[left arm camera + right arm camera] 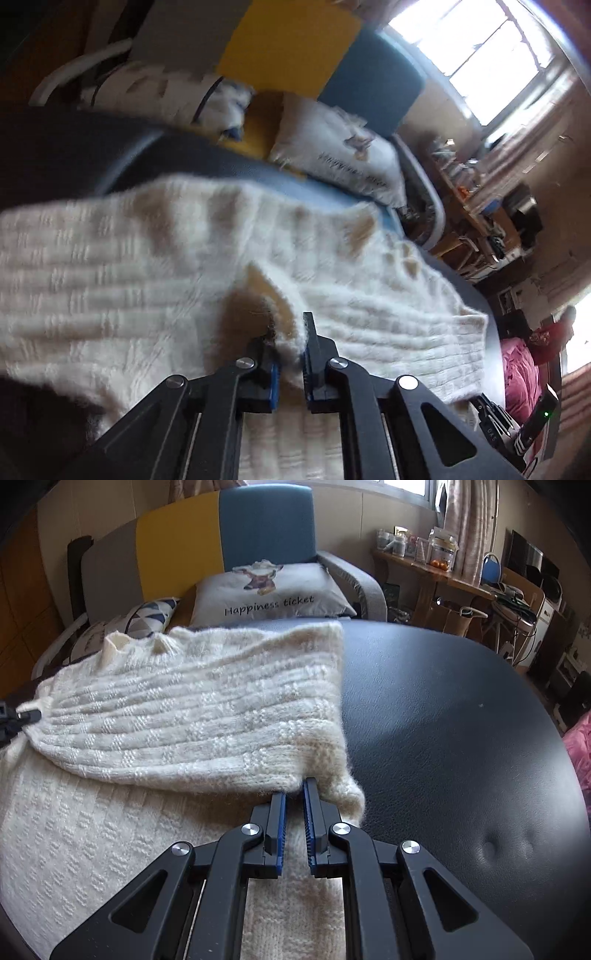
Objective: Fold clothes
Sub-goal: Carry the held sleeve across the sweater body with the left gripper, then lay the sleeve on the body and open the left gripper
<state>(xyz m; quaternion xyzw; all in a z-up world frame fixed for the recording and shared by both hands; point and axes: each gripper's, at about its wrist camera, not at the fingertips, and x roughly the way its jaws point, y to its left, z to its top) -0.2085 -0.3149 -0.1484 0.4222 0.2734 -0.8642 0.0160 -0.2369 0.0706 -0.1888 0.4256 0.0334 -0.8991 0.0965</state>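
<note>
A cream, chunky-knit sweater (192, 716) lies on a black padded surface (443, 720), towards its left side. Its upper layer is folded over the lower, ribbed rows running left to right, with the fold's right edge reaching the far rim.

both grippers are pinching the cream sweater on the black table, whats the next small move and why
Probably carry both pinched corners forward together and lay the raised layer flat. The left gripper and right gripper are each shut on the sweater's edge, and the folded-over part sags between them, not yet resting smooth on the black table.
</note>
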